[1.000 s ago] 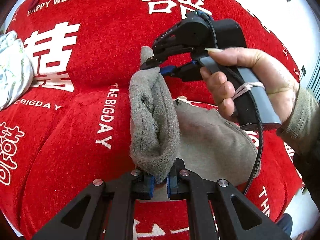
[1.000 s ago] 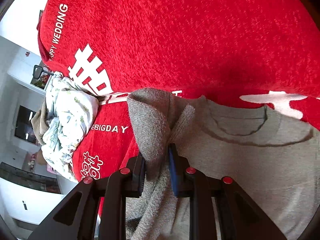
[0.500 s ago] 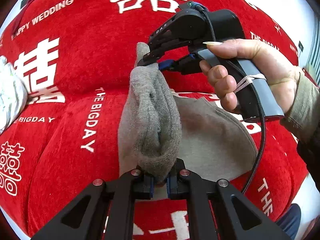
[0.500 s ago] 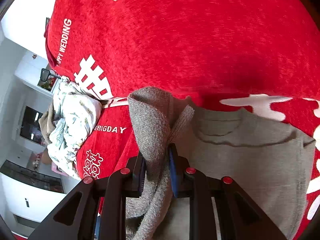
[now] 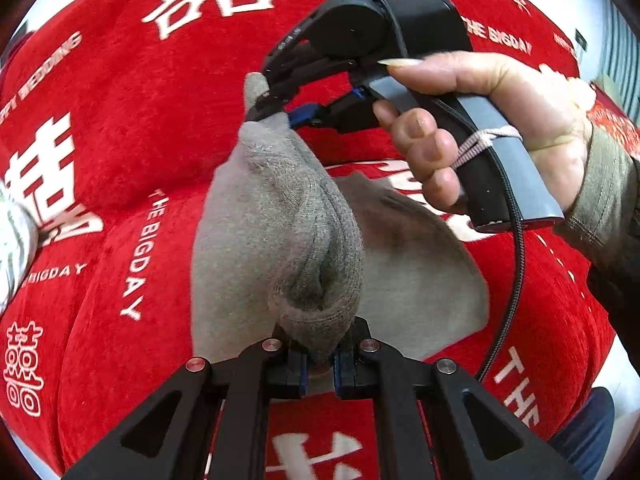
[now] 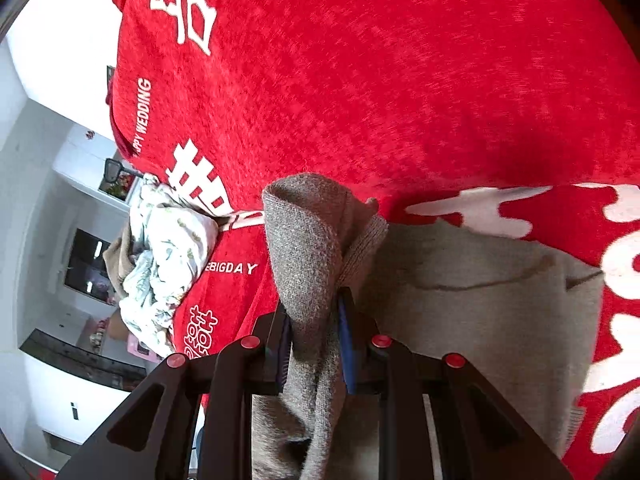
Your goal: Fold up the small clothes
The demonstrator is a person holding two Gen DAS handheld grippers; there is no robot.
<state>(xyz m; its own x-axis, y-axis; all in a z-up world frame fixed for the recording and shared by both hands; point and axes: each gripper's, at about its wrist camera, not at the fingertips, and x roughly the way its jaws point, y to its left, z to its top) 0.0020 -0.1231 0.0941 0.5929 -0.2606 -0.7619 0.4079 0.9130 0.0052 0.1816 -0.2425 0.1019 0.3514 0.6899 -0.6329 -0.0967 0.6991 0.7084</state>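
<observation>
Left wrist view: left gripper (image 5: 320,364) and right gripper (image 5: 280,114), both clamped on the grey garment (image 5: 280,232), have carried its edge further rightward over its flat half; fold progressing.

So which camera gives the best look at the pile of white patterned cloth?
The right wrist view: the white patterned cloth shows whole, crumpled at the red blanket's edge. In the left wrist view only a blurred sliver shows at the left border.
</observation>
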